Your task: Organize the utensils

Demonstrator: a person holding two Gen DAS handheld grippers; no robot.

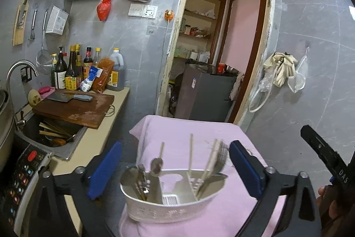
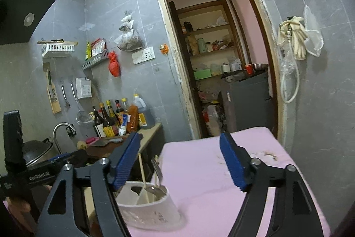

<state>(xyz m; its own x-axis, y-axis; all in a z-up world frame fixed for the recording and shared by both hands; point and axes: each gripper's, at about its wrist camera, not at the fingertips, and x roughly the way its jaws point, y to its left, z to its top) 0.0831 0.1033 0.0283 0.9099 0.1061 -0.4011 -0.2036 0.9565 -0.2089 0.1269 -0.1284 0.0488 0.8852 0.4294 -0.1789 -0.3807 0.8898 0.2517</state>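
Observation:
A white plastic utensil holder [image 1: 170,203] stands on a pink cloth-covered surface [image 1: 221,214]. Its left compartment holds metal spoons [image 1: 135,179]; its right compartment holds chopsticks [image 1: 190,152] and a fork [image 1: 221,159]. My left gripper [image 1: 175,170] is open and empty, its blue pads either side of the holder, above it. My right gripper [image 2: 184,161] is open and empty, above the pink surface [image 2: 210,181], to the right of the holder [image 2: 150,206], whose chopsticks [image 2: 142,172] stick up by the left pad.
A counter at the left carries a wooden cutting board [image 1: 75,108] with a cleaver [image 1: 68,98], sauce bottles [image 1: 73,70] and a sink [image 1: 55,132] holding more chopsticks. An open doorway [image 1: 217,59] lies behind the pink surface. Gloves [image 1: 281,68] hang on the right wall.

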